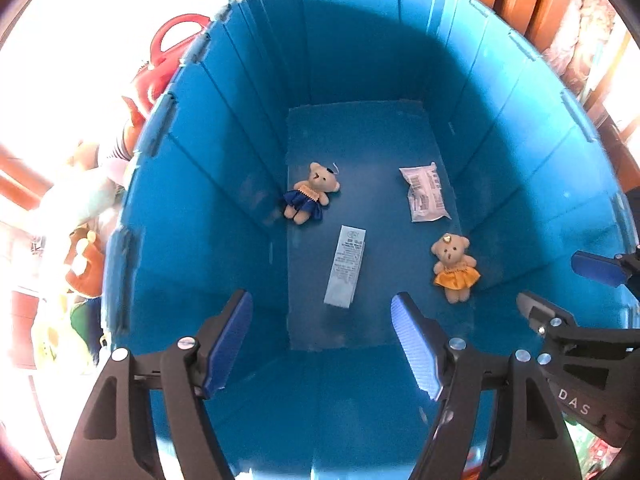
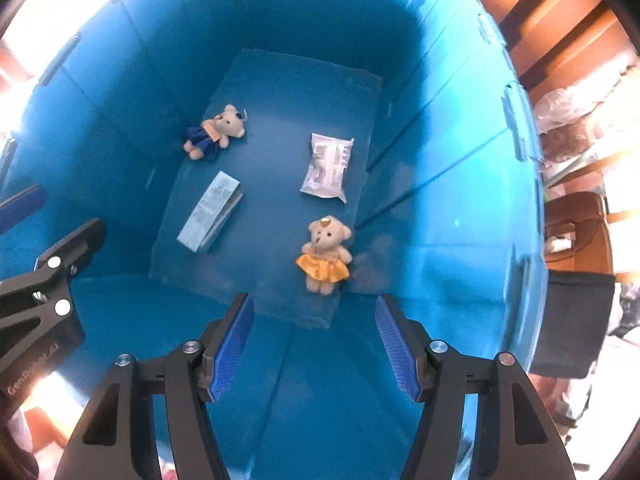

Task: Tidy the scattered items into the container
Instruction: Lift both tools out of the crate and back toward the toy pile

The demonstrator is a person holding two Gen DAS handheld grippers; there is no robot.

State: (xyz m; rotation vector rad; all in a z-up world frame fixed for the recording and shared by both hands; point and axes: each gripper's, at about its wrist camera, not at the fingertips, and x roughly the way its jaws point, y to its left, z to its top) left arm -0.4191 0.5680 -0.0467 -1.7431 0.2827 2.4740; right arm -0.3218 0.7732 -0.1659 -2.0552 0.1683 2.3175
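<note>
On the black body of the right gripper (image 2: 314,344), seen at the edge of the left wrist view, the white letters "DAS" can be read; a longer white word on the left gripper (image 1: 322,344), seen from the right wrist view, is too blurred to make out. The pale blue folded paper leaflet (image 1: 345,266) and the white sealed plastic sachet (image 1: 426,193) both carry dark print that is too small to read.

Both lie on the floor of the deep blue corrugated-plastic container (image 1: 224,184), the leaflet near the middle, the sachet towards the right wall. A small beige plush bear in a blue dress (image 1: 309,195) lies by the left wall, and a small beige plush bear in a yellow dress (image 1: 454,267) lies near the right wall, apart from the sachet.

Both grippers hang above the container with jaws parted and nothing between their blue ribbed pads. Outside the left wall stands a red plastic handled jug (image 1: 170,54) among overexposed clutter.
</note>
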